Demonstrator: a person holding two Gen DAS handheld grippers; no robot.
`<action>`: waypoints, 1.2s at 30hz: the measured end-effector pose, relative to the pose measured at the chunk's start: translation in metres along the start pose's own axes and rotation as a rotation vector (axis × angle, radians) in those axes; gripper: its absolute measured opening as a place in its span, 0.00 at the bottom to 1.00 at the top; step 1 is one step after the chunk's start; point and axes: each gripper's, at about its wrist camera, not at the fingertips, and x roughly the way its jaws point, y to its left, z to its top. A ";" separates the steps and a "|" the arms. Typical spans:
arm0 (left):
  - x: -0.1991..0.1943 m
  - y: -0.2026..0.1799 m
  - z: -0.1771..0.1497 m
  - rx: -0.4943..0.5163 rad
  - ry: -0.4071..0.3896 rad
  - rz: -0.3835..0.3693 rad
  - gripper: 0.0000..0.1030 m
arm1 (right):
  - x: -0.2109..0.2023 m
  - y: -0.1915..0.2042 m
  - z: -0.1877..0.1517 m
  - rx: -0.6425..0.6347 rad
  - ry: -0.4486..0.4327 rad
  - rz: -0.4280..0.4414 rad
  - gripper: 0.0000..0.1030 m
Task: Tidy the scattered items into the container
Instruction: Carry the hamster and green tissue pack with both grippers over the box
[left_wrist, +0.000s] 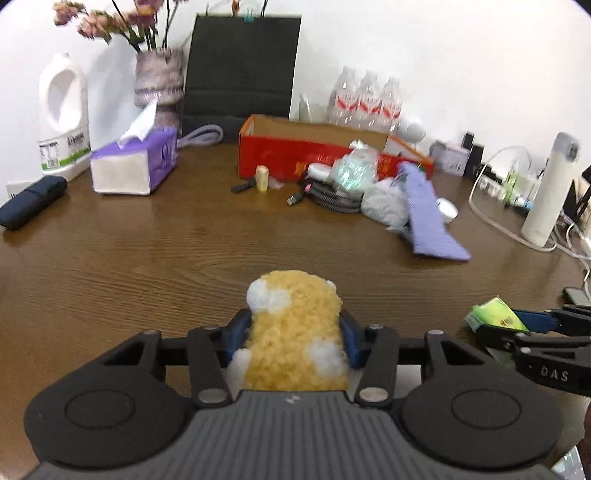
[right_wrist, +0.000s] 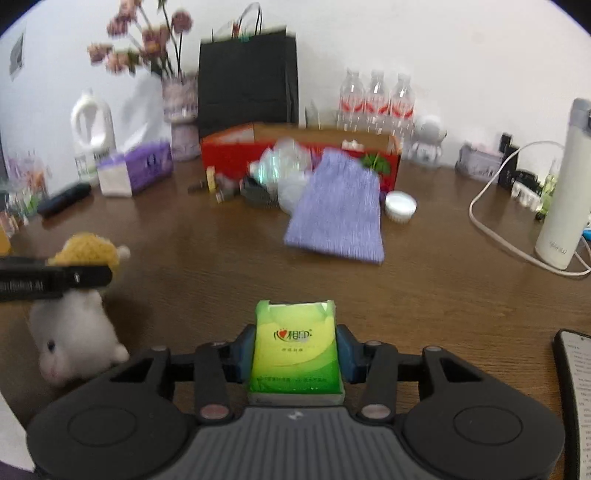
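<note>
Left wrist view: brown wooden table (left_wrist: 147, 251) by a white wall (left_wrist: 443, 55); left gripper (left_wrist: 295, 328) clamps a plush toy (left_wrist: 295, 332) short of the red box (left_wrist: 288, 155), right gripper (right_wrist: 295, 347) pinches a green tissue pack (right_wrist: 295, 350).

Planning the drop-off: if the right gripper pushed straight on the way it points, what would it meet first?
Holding the green tissue pack, the right gripper first has bare table ahead; the first object looks like the purple cloth, before the red box. Depth is uncertain.
</note>
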 end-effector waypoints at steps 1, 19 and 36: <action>-0.007 -0.003 -0.001 -0.002 -0.025 0.004 0.48 | -0.008 0.001 0.001 0.007 -0.032 -0.003 0.42; -0.024 -0.018 0.016 -0.022 -0.284 0.026 0.49 | -0.027 -0.003 0.020 0.100 -0.249 -0.048 0.42; 0.183 -0.015 0.215 0.015 -0.276 0.033 0.50 | 0.165 -0.066 0.209 0.164 -0.210 -0.082 0.42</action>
